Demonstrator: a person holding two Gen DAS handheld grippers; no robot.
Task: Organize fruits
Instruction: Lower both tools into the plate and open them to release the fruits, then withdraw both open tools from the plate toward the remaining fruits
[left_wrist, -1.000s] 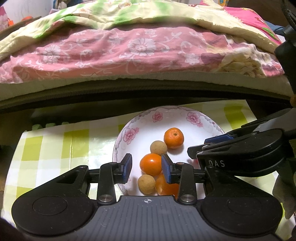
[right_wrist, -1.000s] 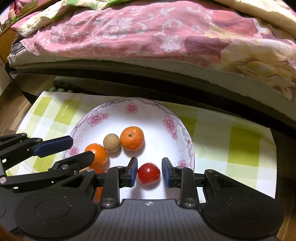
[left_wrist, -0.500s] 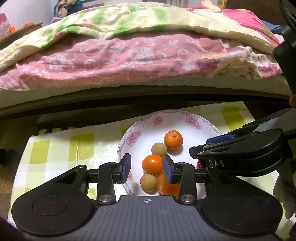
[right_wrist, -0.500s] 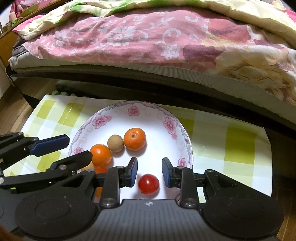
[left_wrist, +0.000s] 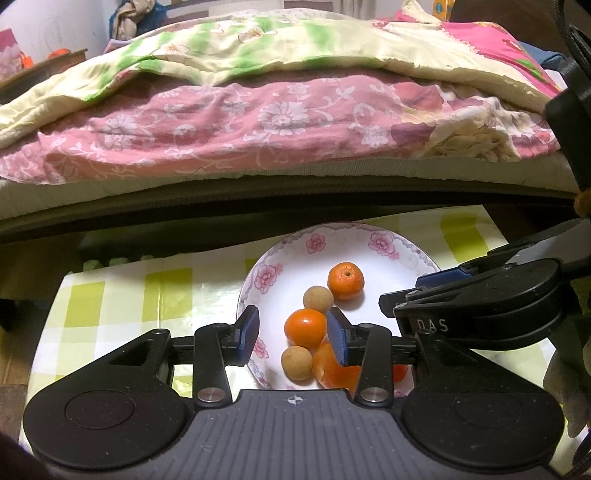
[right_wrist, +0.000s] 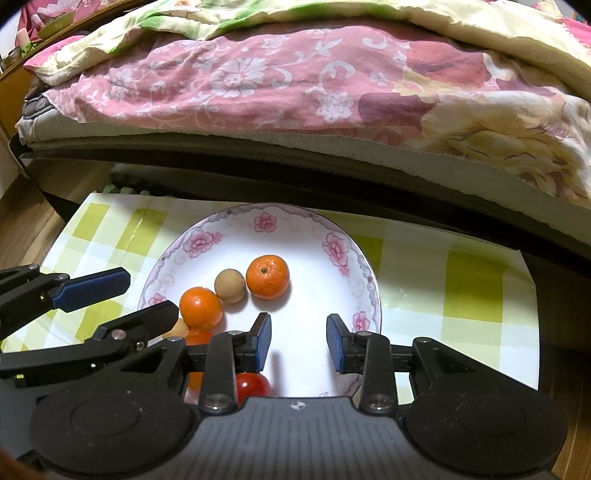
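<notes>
Apparently the gathering step was finished or nearly so: every fruit in view lay on the floral plate (right_wrist: 334, 249), which sat on a green-checked cloth (right_wrist: 472, 284) beside a bed with a pink quilt (right_wrist: 258, 77). Both tools hovered over the plate's near side with nothing between their pads. The right gripper (right_wrist: 298, 341) had its jaws apart, framing bare white plate; the cherry tomato (right_wrist: 253, 386) rested just below and left of its left pad, partly hidden by the tool's body, touching neither pad. The left gripper (left_wrist: 291, 334) was likewise spread; a mandarin (left_wrist: 304, 328) showed between its pads, close to the right one, yet judging from the right wrist view the pads stood above the fruit, not around it. Behind that mandarin sat a longan (left_wrist: 318, 298) and a second mandarin (left_wrist: 346, 280), the three almost in a line. Nearer the camera lay another longan (left_wrist: 296, 363) and a further orange fruit (left_wrist: 332, 369), half covered by the left tool's finger.

No loose fruit was visible on the cloth, so the sorting looked largely done. Any next move would probably call for lifting both tools clear without nudging the round fruit, which could roll easily on the smooth plate, or for a check of the cloth beyond these views
</notes>
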